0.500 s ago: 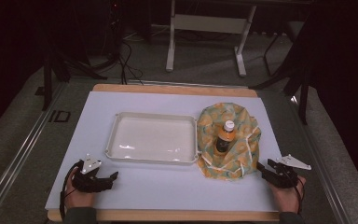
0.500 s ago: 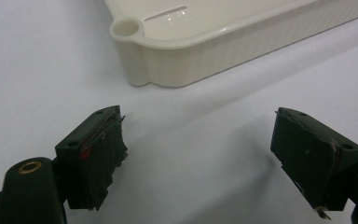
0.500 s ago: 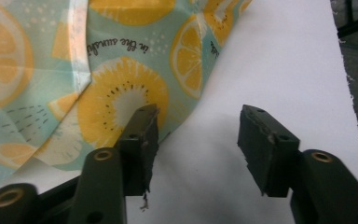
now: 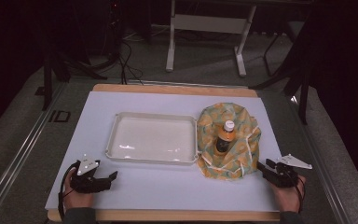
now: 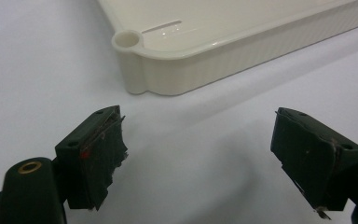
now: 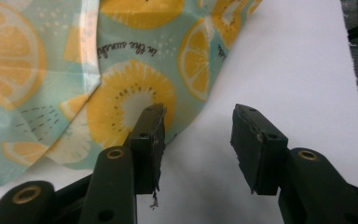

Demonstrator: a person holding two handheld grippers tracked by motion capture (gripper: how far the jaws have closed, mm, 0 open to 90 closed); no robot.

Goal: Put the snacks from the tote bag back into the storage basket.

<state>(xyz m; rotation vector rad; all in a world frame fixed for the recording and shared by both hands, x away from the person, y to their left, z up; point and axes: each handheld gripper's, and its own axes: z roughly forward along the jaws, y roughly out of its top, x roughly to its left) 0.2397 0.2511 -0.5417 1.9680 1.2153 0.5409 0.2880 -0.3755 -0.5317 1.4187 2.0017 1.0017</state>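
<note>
tray (image 4: 153,139): cream, mid table (image 4: 168,186)
bottle (image 4: 223,136): upright on citrus-print cloth (image 4: 242,154), just R of tray
left gripper (image 4: 113,176): fingers spread, empty
right gripper (image 4: 261,166): fingers apart, by cloth edge

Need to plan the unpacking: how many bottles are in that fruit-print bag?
1 visible: a bottle with a white cap stands upright in the open fruit-print bag, right of the tray. The bag's folds may hide more.
</note>
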